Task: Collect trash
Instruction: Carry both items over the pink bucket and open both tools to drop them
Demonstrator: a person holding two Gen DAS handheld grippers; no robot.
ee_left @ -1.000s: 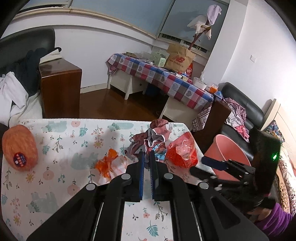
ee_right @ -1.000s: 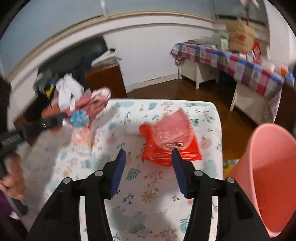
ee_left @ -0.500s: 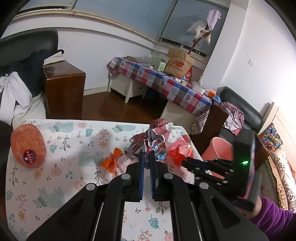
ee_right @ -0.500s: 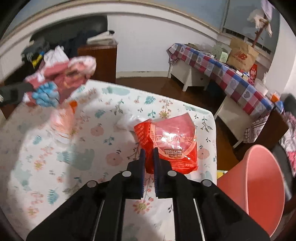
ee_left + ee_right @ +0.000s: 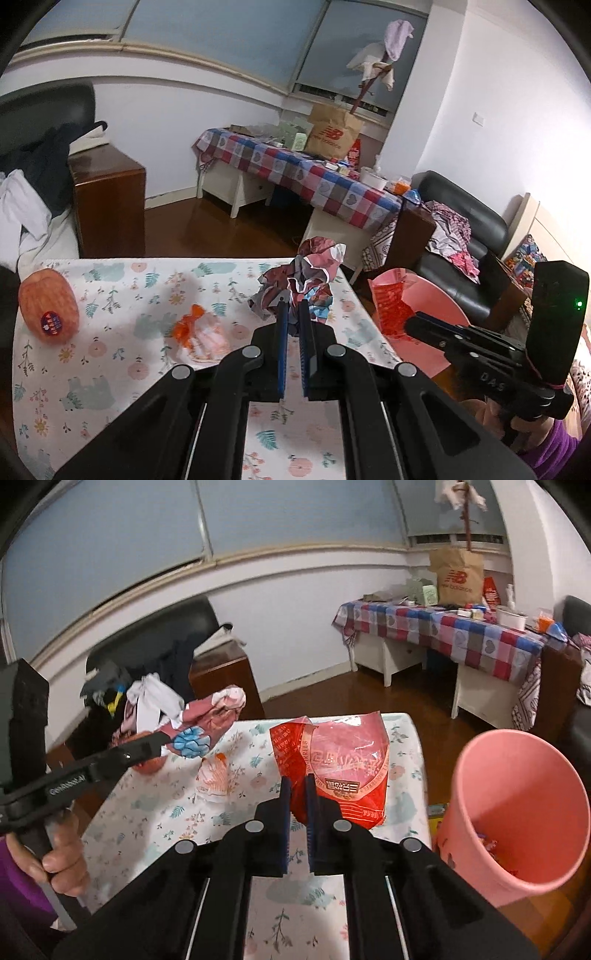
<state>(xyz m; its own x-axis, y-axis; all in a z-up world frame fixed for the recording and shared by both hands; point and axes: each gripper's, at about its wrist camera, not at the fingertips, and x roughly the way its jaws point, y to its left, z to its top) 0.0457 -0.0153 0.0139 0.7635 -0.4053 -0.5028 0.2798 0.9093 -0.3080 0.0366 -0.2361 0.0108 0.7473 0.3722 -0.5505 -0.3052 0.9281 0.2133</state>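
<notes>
My left gripper point(image 5: 291, 306) is shut on a crumpled pink, maroon and blue wrapper point(image 5: 310, 273), held above the floral tablecloth point(image 5: 110, 369). The same crumpled wrapper point(image 5: 207, 723) and left gripper point(image 5: 164, 744) show at the left of the right wrist view. My right gripper point(image 5: 297, 781) is shut on the lower edge of a red transparent snack bag point(image 5: 340, 760), lifted off the table. In the left wrist view the red bag point(image 5: 388, 306) hangs from the right gripper point(image 5: 410, 325) in front of the pink bin point(image 5: 436, 299). The pink bin point(image 5: 517, 797) stands right of the table.
An orange-and-white wrapper point(image 5: 199, 332) lies on the cloth, and a netted orange fruit point(image 5: 48, 310) sits at the table's left end. Behind are a wooden cabinet point(image 5: 107, 206), a checked-cloth table point(image 5: 303, 173) and a black sofa point(image 5: 461, 229). A hand point(image 5: 62, 853) holds the left gripper.
My right gripper closed on the red bag and lifted it off the table toward the bin. My left gripper rose a little with the crumpled wrapper.
</notes>
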